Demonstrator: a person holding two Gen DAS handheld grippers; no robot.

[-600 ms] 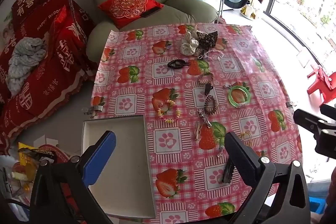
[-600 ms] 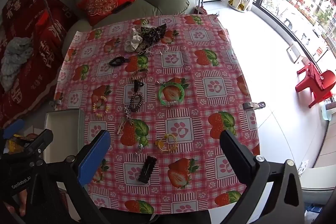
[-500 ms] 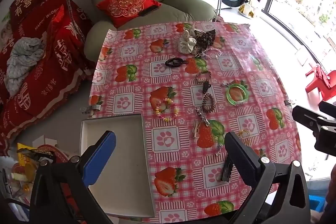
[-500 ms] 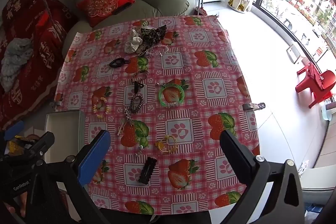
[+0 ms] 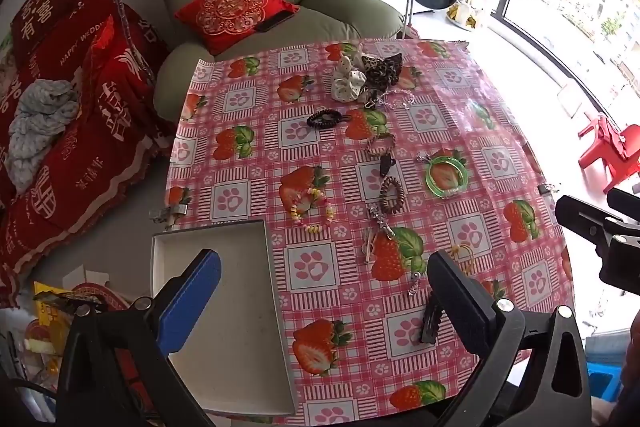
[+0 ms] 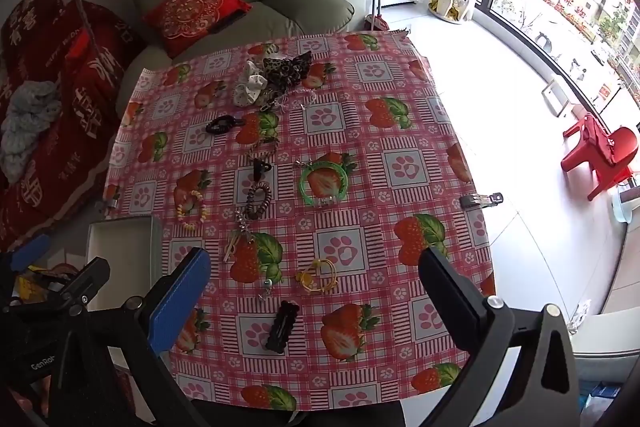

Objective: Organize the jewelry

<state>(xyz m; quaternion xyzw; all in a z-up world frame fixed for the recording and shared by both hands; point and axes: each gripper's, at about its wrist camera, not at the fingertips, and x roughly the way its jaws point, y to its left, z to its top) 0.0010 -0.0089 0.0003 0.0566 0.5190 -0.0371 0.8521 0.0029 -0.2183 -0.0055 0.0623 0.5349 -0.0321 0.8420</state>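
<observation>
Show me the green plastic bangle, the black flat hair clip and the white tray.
green plastic bangle (image 6: 323,183): right wrist view, on its near rim.
black flat hair clip (image 6: 281,327): right wrist view, middle of its body.
white shallow tray (image 5: 240,291): left wrist view, bare floor of the tray.

On the red blanket (image 5: 80,131) at my left I can read "HAPPY WEDD", the rest is folded away, and some big white Chinese characters that I cannot make out surely. The red pillow (image 5: 44,7) behind it carries 4 gold characters; I read "有喜" in the lower pair. In the right wrist view, the left gripper's (image 6: 52,291) black body shows white letters "GenRob", cut off by the picture edge.
</observation>
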